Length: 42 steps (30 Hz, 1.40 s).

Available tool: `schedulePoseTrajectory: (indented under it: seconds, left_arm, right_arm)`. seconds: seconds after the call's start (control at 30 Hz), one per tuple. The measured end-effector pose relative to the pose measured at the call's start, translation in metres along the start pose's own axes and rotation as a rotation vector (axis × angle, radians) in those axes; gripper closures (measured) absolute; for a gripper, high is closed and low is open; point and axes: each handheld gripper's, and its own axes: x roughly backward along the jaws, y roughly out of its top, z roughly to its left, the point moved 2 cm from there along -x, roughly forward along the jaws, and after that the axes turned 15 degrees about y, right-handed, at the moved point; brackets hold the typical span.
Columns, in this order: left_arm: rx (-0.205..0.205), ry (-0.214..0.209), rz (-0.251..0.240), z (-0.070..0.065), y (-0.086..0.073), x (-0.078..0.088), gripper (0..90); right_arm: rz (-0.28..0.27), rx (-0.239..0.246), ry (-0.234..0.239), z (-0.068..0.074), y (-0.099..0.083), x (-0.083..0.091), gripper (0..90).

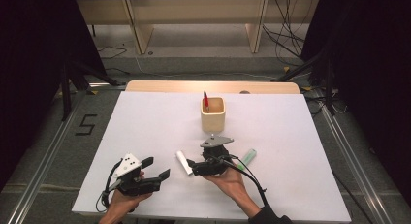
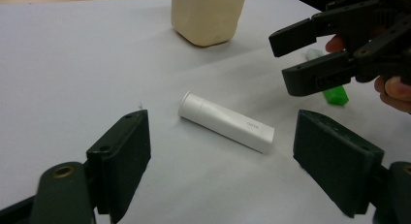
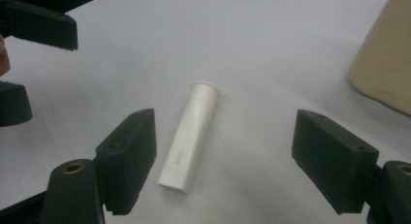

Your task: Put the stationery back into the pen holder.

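**White tube lies between two open grippers**

The white sheet (image 1: pixel 145 132) covers most of the table (image 1: pixel 213 86), and everything in play sits on its near half. Toward the far middle stands the cream cup (image 1: pixel 213 114), upright, with a red pen (image 1: pixel 205 101) leaning inside it; in the left gripper view the cup rises well behind the tube, and in the right gripper view its wall stands off to the right.

The left gripper (image 1: pixel 156 168) is held low at the near left, jaws spread wide and aimed toward the centre. The right gripper (image 1: pixel 191 164) is held just right of it, jaws also wide apart, pointing left at the tube. Neither one touches anything.

The white tube (image 1: pixel 183 161) lies flat on the sheet between the two grippers, its flanged cap end pointing away from the person. In the right gripper view it rests in the gap between the jaws, nearer the left one, apart from both. In the left gripper view it lies ahead of the open jaws, with the right gripper hanging just above and beyond its flat end.

A small green marker (image 1: pixel 247 158) lies flat on the sheet to the right of the right hand (image 1: pixel 231 178), clear of the tube.
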Motion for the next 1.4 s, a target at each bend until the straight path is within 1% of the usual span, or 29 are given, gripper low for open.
schedulePoseTrajectory:
  seconds: [0.1, 0.17, 0.3, 0.4, 0.53, 0.73, 0.83, 0.93, 1.3, 1.4]
  left_arm:
    - [-0.001, 0.000, -0.002, 0.000, 0.000, 0.000, 20.6]
    - [0.012, -0.010, -0.009, -0.001, 0.002, 0.001, 20.6]
    - [0.012, -0.012, -0.012, 0.000, 0.002, 0.002, 20.6]
    - [0.014, -0.012, -0.012, 0.000, 0.002, 0.002, 20.6]
    - [0.017, -0.007, -0.019, 0.000, 0.003, 0.003, 20.6]
    - [0.020, -0.006, -0.024, 0.000, 0.003, 0.004, 20.6]
    - [0.024, -0.003, -0.025, 0.000, 0.003, 0.004, 20.6]
    - [0.022, -0.004, -0.025, 0.000, 0.003, 0.004, 20.6]
    - [0.018, -0.004, -0.023, 0.000, 0.003, 0.004, 20.6]
    - [0.017, -0.006, -0.019, 0.000, 0.003, 0.004, 20.6]
  right_arm:
    - [0.016, 0.002, 0.009, 0.002, -0.002, -0.006, 25.5]
    - [0.036, 0.005, 0.010, 0.003, -0.003, -0.009, 25.8]
    - [0.054, -0.010, 0.026, 0.002, -0.004, -0.013, 26.8]
    - [0.081, -0.010, 0.030, 0.004, -0.004, -0.020, 28.2]
    - [0.121, -0.008, 0.047, 0.005, -0.004, -0.027, 29.3]
    - [0.145, -0.018, 0.034, 0.005, -0.005, -0.037, 33.9]
    - [0.156, -0.010, 0.031, 0.006, -0.006, -0.043, 36.0]
    - [0.176, 0.011, 0.009, 0.009, -0.007, -0.048, 39.2]
    - [0.201, 0.013, -0.003, 0.009, -0.009, -0.055, 50.6]
    - [0.205, 0.015, -0.009, 0.009, -0.010, -0.056, 51.6]
